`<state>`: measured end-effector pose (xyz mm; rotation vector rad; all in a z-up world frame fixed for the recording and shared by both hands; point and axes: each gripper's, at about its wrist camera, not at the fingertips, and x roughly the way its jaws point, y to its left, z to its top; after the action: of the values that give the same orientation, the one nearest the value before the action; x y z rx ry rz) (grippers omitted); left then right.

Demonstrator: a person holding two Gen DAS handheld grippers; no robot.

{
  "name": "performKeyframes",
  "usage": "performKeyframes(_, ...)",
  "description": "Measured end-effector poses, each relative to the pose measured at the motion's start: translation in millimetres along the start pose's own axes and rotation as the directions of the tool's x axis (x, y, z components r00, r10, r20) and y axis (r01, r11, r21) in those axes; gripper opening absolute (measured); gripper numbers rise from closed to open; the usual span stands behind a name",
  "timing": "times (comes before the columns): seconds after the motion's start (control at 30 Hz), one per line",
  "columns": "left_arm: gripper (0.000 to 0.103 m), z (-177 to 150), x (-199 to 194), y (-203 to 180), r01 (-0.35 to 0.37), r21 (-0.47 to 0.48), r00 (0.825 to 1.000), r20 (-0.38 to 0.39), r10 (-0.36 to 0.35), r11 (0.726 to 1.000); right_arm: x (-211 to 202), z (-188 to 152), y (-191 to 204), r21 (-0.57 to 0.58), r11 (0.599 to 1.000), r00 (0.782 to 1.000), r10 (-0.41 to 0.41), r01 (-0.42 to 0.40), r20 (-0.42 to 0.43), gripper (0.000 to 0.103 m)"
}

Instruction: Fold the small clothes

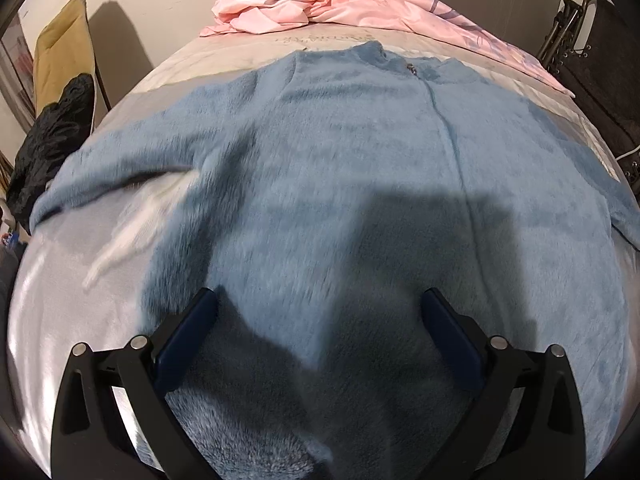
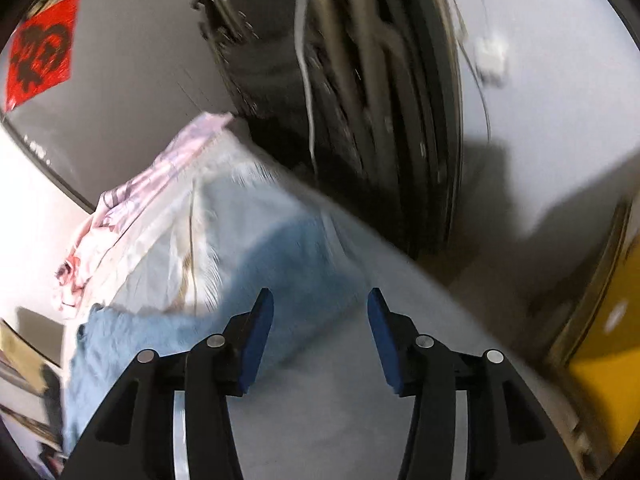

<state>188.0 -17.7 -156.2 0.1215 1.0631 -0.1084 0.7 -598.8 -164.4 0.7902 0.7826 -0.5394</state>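
A fluffy light-blue zip-up jacket (image 1: 360, 168) lies spread flat, front up, on the grey bed cover (image 1: 60, 288), collar toward the far end and its left sleeve (image 1: 120, 168) stretched out to the side. My left gripper (image 1: 320, 300) hovers open over the jacket's lower hem, nothing between its blue pads. In the blurred right wrist view my right gripper (image 2: 320, 304) is open too, above the bed's right side, with the jacket's right sleeve (image 2: 288, 256) just beyond and under its fingertips.
A crumpled pink sheet (image 1: 320, 4) lies at the bed's far end. A black bag (image 1: 52, 148) and a tan cushion (image 1: 60, 44) stand left of the bed. Dark furniture (image 2: 360, 92) and a yellow object (image 2: 608, 344) flank the right edge; a red paper (image 2: 40, 48) hangs on the wall.
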Motion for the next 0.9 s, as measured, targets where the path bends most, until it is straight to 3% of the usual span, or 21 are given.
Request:
performKeyframes(0.13, 0.098, 49, -28, -37, 0.087, 0.074, 0.995, 0.047, -0.091, 0.993, 19, 1, -3, 0.065, 0.997, 0.999, 0.051, -0.049, -0.02, 0.049)
performKeyframes(0.23, 0.098, 93, -34, -106, 0.139, 0.188, 0.988, 0.04, -0.149, 0.972, 32, 7, 2, 0.102, 0.993, 0.998, 0.065, -0.064, -0.008, 0.046)
performKeyframes(0.3, 0.099, 113, -25, -151, 0.127, 0.253, 0.988, 0.054, -0.145, 0.959, 34, 7, 5, 0.101, 0.994, 0.999, 0.045, -0.045, 0.001, 0.006)
performKeyframes(0.43, 0.098, 130, 13, -250, 0.079, 0.372, 0.994, 0.042, -0.102, 0.925, 14, 1, 3, 0.13, 0.989, 0.996, 0.055, -0.063, 0.07, 0.005)
performKeyframes(0.53, 0.098, 123, 35, -303, 0.031, 0.451, 0.997, 0.044, -0.057, 0.892, -22, -6, -6, 0.116, 0.989, 0.987, 0.071, -0.088, 0.147, 0.005)
performKeyframes(0.6, 0.099, 112, 47, -328, 0.008, 0.493, 0.998, 0.045, -0.035, 0.87, -30, -13, -21, 0.125, 0.989, 0.989, 0.067, -0.083, 0.13, 0.005)
performKeyframes(0.67, 0.099, 108, 48, -334, -0.029, 0.486, 0.995, 0.099, -0.022, 0.873, -24, -23, -32, 0.133, 0.99, 0.997, 0.03, -0.038, 0.065, 0.005)
performKeyframes(0.77, 0.099, 108, 49, -331, -0.017, 0.491, 0.995, 0.091, -0.032, 0.871, -16, -42, -44, 0.14, 0.99, 1.0, 0.015, -0.013, -0.007, 0.005)
performKeyframes(0.9, 0.099, 118, 48, -312, -0.014, 0.449, 0.996, 0.088, -0.029, 0.893, -35, -43, -43, 0.127, 0.991, 0.996, -0.054, 0.044, 0.076, 0.009)
